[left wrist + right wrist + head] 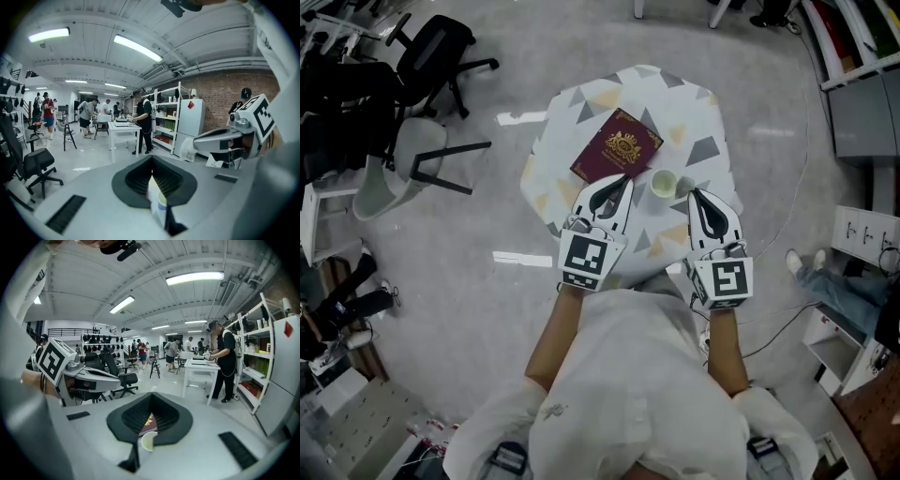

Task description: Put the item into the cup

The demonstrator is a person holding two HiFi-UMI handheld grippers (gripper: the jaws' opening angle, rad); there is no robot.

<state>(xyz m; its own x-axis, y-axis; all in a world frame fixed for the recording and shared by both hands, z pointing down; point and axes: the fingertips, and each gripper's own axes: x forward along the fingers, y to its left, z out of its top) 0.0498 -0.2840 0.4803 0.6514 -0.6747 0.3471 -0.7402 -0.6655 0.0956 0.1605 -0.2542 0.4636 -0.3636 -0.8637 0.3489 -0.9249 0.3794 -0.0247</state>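
Tabletop (675,103), white with grey and yellow triangles, standing on a grey workshop floor. Left gripper (627,178): jaws together, nothing between them, nose over the near corner of the maroon booklet (617,142) (contact cannot be determined). Right gripper (692,192): jaws likewise together and empty, nose just beside the cup (663,184). Cup: upright on the table between the two noses, just beside the booklet. Booklet: flat, gold crest up. Right gripper view shows booklet and cup through the slit below its jaws; left gripper view shows only a sliver of cup. People standing at a white bench (123,129), farther off, appear only in the gripper views.
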